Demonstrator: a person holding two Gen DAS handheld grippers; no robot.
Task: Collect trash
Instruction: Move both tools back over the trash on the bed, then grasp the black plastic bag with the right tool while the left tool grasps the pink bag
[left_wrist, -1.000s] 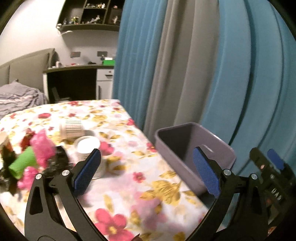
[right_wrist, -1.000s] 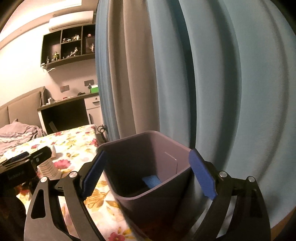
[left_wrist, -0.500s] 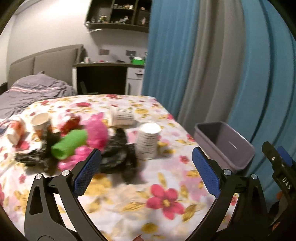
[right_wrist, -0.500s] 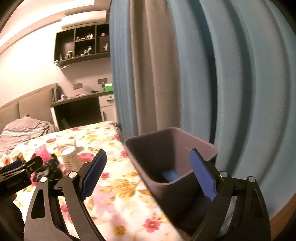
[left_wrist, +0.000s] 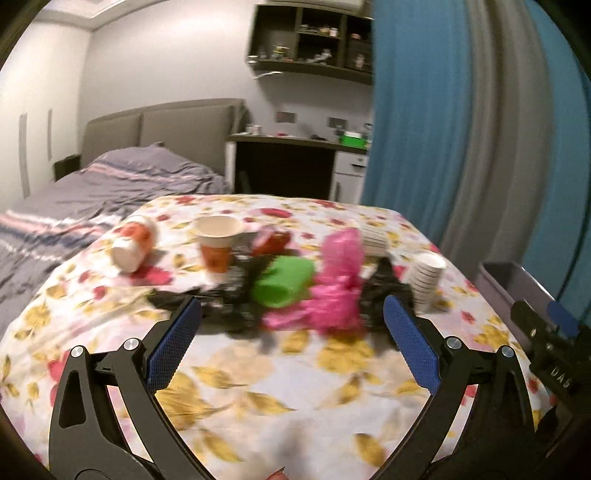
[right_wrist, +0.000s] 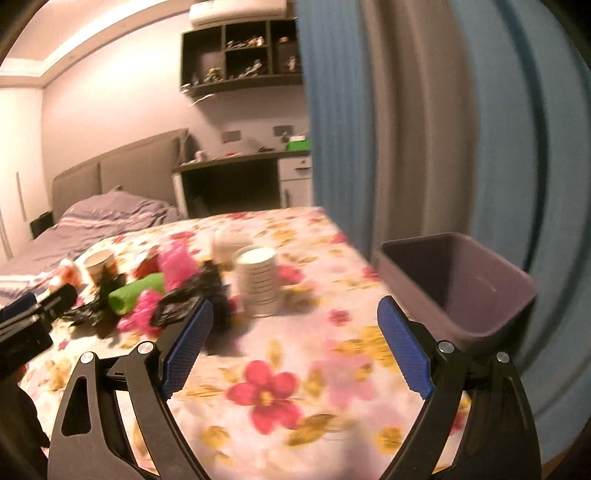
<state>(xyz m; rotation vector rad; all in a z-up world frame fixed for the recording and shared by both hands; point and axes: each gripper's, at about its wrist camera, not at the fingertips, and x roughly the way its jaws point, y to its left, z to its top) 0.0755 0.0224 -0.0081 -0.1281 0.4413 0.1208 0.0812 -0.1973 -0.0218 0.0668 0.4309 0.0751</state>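
Here both the left claw and right claw gape empty; crinkled pink plastic, green roll at twelve o'clock; smooth rectangular bin at two o'clock.

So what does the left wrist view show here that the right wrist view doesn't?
Only the left wrist view shows the tipped-over white paper cup plainly, at the pile's far left. Only the right wrist view shows the whole purple plastic bin, down its inside walls, and the wall air conditioner. Both show the green roll, pink crumpled plastic, striped paper cup and floral tablecloth.
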